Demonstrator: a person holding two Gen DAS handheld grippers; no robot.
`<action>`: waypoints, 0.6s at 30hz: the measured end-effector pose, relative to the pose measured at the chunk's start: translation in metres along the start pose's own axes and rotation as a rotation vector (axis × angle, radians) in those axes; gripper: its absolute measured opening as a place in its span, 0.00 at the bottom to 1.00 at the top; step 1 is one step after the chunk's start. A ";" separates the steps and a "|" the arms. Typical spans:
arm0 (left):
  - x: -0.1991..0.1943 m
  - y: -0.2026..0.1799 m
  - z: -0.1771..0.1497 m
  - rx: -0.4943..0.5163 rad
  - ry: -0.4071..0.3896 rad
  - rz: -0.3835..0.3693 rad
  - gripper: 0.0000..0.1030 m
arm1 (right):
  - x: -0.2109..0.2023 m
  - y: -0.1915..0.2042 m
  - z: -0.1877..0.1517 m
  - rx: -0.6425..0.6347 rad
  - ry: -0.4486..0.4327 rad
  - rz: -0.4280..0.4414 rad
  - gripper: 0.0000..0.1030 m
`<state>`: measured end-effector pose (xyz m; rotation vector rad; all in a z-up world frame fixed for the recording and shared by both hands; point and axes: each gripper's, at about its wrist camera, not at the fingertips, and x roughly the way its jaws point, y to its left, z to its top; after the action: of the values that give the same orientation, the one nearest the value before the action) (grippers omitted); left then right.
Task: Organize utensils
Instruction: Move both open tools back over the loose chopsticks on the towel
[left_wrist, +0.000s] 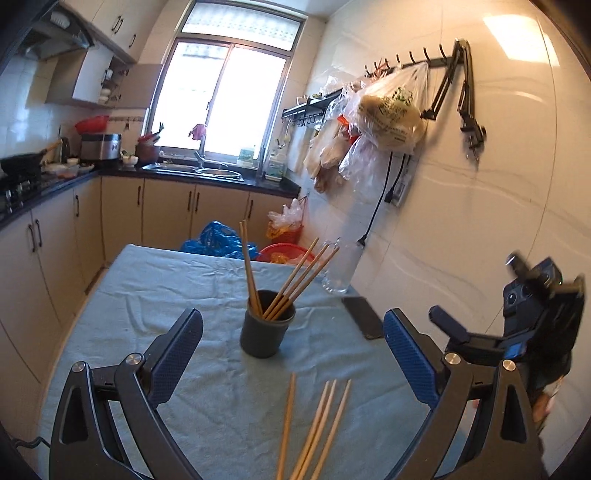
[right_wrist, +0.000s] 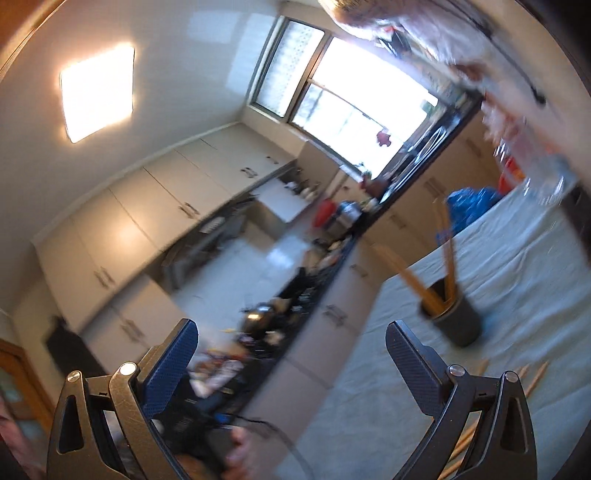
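Left gripper (left_wrist: 291, 354): jaws wide, nothing between them. Right gripper (right_wrist: 291, 365): jaws spread, empty; view tilted and blurred.

Nearest, loose chopsticks (left_wrist: 314, 428) lie fanned on the cloth (left_wrist: 166, 280). Beyond them stands the cup (left_wrist: 264, 328), more chopsticks leaning inside.

Risk: thin, round, smooth sticks may roll or slip from the pads; a low pinch may snag the wrinkled cloth. The cup looks light, so a bumped stick could tip it.

Farther right: flat dark phone (left_wrist: 364, 317), clear bottle (left_wrist: 341, 266).
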<state>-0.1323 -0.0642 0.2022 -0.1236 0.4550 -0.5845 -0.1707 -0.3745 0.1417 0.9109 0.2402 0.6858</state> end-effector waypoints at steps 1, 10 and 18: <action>0.000 -0.002 -0.003 0.011 0.001 0.011 0.95 | -0.002 -0.004 -0.002 0.038 0.006 0.044 1.00; 0.028 0.004 -0.037 0.092 0.133 0.082 0.95 | -0.015 -0.035 -0.015 0.147 0.064 -0.065 1.00; 0.073 0.017 -0.078 0.092 0.282 0.089 0.95 | -0.026 -0.097 -0.041 0.342 0.142 -0.158 1.00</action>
<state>-0.1049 -0.0900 0.1013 0.0683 0.7021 -0.5360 -0.1663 -0.4056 0.0375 1.1562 0.5627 0.5721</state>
